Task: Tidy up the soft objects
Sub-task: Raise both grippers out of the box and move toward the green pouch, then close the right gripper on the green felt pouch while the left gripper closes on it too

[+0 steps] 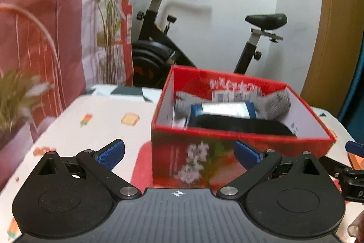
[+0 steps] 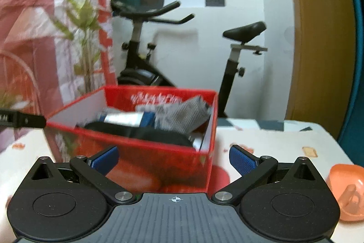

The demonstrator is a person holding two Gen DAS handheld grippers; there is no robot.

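A red box [image 1: 227, 147] stands on the table, also in the right wrist view [image 2: 159, 161]. Inside lie grey socks [image 1: 275, 104], a blue and white pack [image 1: 225, 109] and a black soft item [image 1: 241, 125]; the same socks [image 2: 186, 115], pack [image 2: 127, 117] and black item [image 2: 157, 136] show in the right wrist view. My left gripper [image 1: 179, 152] is open and empty, just in front of the box's near wall. My right gripper [image 2: 174, 157] is open and empty, in front of the box's near right corner.
The table has a white cloth [image 1: 100, 124] with small prints. An orange plastic dish [image 2: 348, 188] lies at the right. A plant [image 1: 109, 3] and pink fabric [image 1: 41, 15] stand at the left. An exercise bike [image 1: 204, 38] stands behind the table.
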